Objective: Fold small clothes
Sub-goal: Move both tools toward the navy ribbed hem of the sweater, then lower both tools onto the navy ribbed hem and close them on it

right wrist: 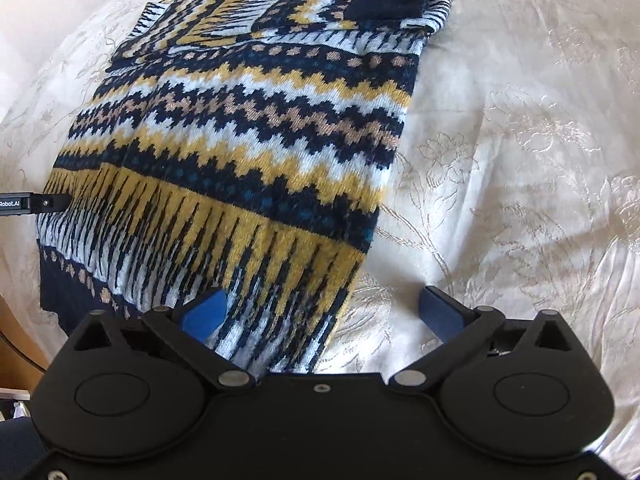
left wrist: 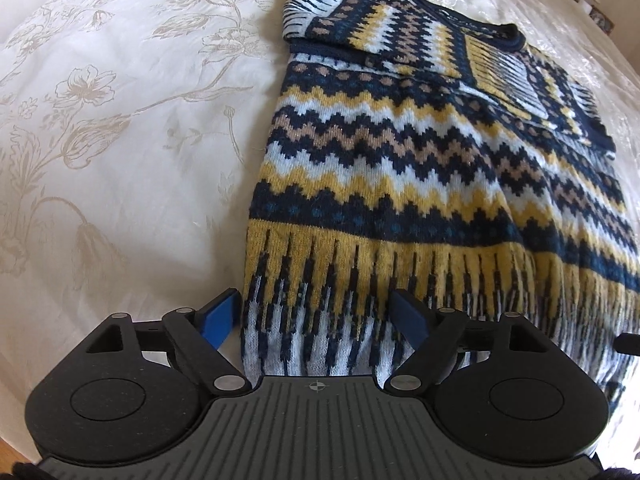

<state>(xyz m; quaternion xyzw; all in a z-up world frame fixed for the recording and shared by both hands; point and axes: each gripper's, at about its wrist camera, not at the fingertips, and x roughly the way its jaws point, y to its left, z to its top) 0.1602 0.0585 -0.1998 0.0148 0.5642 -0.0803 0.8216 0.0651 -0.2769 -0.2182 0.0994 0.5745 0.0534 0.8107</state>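
Observation:
A knitted sweater (left wrist: 400, 160) with navy, yellow, white and tan zigzag bands lies flat on the bed, its sleeves folded across the chest at the far end. My left gripper (left wrist: 316, 308) is open over the hem's left corner. One blue pad (left wrist: 220, 318) is outside the edge and the other is above the knit. In the right wrist view the sweater (right wrist: 248, 132) runs away to the upper left. My right gripper (right wrist: 322, 300) is open wide over the hem's right corner, with its left pad (right wrist: 202, 316) above the knit and its right pad over the bedspread.
A white bedspread (left wrist: 120, 140) with a pale floral weave lies under everything and spreads wide to both sides (right wrist: 520, 160). A black part of the other gripper (right wrist: 32, 203) pokes in at the left edge. Wood (right wrist: 16, 328) shows beyond the bed's near edge.

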